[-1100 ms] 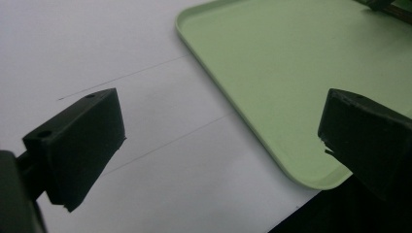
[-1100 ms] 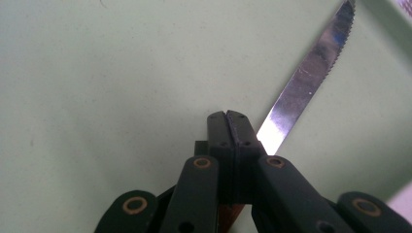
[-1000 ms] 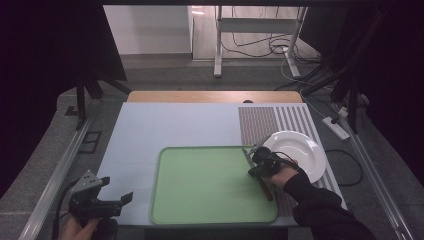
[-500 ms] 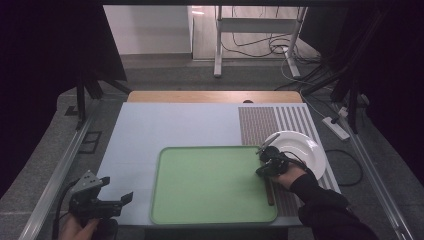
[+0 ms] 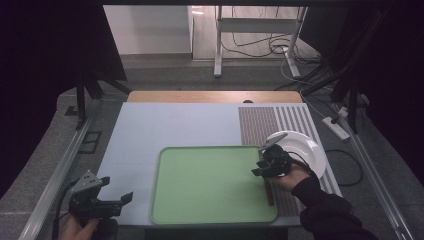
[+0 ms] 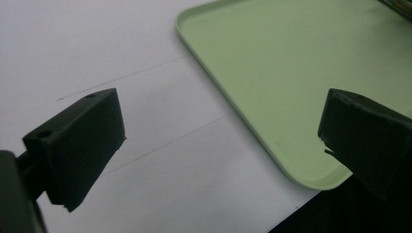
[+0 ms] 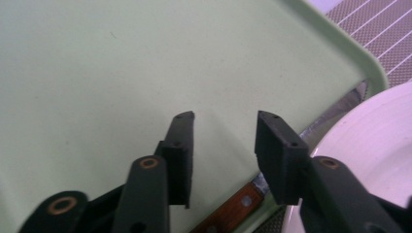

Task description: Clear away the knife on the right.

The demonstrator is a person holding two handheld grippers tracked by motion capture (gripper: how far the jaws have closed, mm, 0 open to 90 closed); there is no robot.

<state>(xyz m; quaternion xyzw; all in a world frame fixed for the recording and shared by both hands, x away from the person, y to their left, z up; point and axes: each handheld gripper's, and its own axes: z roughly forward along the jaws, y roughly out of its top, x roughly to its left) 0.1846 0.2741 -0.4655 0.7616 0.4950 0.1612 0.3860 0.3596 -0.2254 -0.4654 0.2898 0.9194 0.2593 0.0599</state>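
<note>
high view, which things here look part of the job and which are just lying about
Likely part of the job:
- knife beside the right gripper
- green tray
- white plate

Just lying about:
- power strip on the floor
- floor cables
- left gripper, idle, open

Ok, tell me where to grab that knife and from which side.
Take the knife by its wooden handle, the end nearest the person. It lies flat on the mat between the green tray and the white plate, blade pointing away. Likely best from above with the right gripper, jaws across the handle, since tray rim and plate crowd both sides.
</note>
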